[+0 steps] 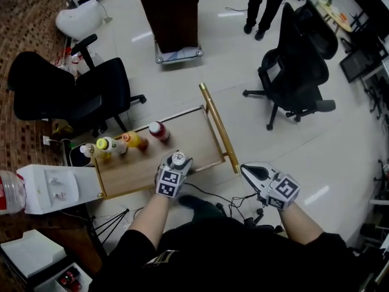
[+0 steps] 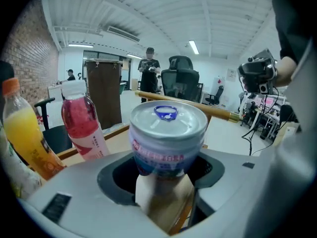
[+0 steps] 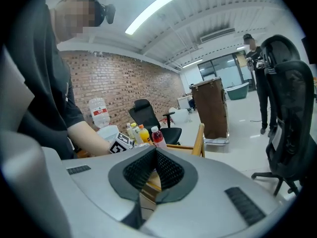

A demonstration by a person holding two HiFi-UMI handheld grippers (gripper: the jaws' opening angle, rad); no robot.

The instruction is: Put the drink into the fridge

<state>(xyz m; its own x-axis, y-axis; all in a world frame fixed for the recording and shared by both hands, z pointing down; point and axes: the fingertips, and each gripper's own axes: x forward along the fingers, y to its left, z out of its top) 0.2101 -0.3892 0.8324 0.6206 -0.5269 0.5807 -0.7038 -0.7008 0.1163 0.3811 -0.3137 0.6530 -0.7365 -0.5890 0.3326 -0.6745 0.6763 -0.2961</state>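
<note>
A silver drink can (image 1: 178, 159) with a blue pull tab stands at the front of the wooden cart top (image 1: 200, 140). My left gripper (image 1: 176, 164) is shut on the can (image 2: 167, 135), its dark pads against both sides. Behind the can on the cart stand a red drink bottle (image 1: 158, 130) (image 2: 81, 125), an orange juice bottle (image 1: 134, 140) (image 2: 22, 133) and a pale yellow bottle (image 1: 109, 145). My right gripper (image 1: 248, 170) hangs off the cart's right end, below its gold handle (image 1: 219, 126). In the right gripper view its jaws (image 3: 155, 165) are shut with nothing between them.
Black office chairs stand at the left (image 1: 67, 96) and the right (image 1: 292, 78). A tall brown cabinet on a wheeled base (image 1: 173, 17) is behind the cart. A water dispenser (image 1: 48, 187) sits by the cart's left end. A person (image 1: 264, 5) stands far back. Cables lie on the floor under my arms.
</note>
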